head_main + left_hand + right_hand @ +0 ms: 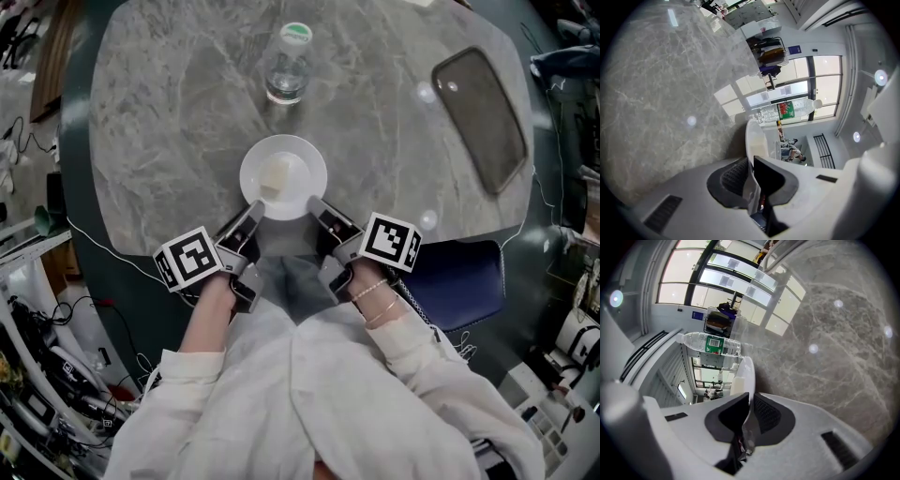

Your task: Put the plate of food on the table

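We are pinching the plate (298, 159) rim in the left hand-held gripper (253, 210) and right hand-held gripper (315, 205); an uneven release is risking spilled food (274, 177).

Round white plate (309, 167), level, pale square piece of food (274, 176) at its middle, at near edge of grey marble desk (169, 112), near rim pinched by left tongs (252, 212) and right tongs (316, 207)

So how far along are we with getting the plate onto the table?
Done: the plate with its pale food is over the near edge of the table, short of the water bottle. In hand: the left tool and right tool each clamp its near rim. Left: whether it rests on the marble is unclear, so lower it fully, then open both tools.
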Available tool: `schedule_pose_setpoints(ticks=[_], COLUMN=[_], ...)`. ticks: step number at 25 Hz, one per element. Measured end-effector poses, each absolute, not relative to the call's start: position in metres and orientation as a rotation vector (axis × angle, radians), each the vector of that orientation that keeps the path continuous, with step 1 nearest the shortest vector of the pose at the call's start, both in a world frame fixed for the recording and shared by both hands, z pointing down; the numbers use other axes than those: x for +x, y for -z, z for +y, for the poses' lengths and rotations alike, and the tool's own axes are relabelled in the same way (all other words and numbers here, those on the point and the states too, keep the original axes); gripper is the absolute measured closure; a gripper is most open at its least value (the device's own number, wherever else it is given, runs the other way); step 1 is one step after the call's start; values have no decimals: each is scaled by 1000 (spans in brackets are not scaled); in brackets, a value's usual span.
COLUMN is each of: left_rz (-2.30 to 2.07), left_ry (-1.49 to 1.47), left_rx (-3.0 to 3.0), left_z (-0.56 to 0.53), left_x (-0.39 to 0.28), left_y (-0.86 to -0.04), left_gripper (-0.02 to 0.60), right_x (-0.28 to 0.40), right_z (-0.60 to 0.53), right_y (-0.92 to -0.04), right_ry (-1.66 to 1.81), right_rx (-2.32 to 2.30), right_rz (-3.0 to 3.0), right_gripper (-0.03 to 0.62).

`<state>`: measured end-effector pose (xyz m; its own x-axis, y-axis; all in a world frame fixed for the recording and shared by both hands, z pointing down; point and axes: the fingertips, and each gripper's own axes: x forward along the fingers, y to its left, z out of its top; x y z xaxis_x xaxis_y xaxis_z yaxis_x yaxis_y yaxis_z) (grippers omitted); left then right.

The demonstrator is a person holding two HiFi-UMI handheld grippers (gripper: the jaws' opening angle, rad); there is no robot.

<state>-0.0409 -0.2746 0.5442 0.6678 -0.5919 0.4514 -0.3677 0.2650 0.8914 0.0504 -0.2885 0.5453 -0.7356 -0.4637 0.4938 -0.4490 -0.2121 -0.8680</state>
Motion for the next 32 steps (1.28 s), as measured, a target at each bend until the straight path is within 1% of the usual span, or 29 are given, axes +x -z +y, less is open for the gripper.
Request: schedule_pose_setpoints(ticks=[14,16,17,21,28,32], left_rz=[-919,-923,-925,-935,-916,-909], left_ry=[136,135,136,129,147,165], left_rx=[1338,1322,1308,1288,1276,1279], left_z=[-298,-301,-302,-296,-283,-273], left_x=[-43,-43,-43,-47,-49,-52], left_y=[-550,-552,-554,-558,-549,-541], left_gripper=[554,554,554,552,549,533], right_x=[47,47,47,42,47,52], right_z=[-312,-315,-317,-314,-300,-289], right_y=[-553,-554,-554,-551,-542,-536], right_ry=[2189,2195,2196,2190,2183,2167], right_rx=[-1178,-1179,-1178,-1176,-1173,-1194], right_rz=[2015,2012,2007,1989,1987,1997], right_gripper=[580,563,533,503,500,500])
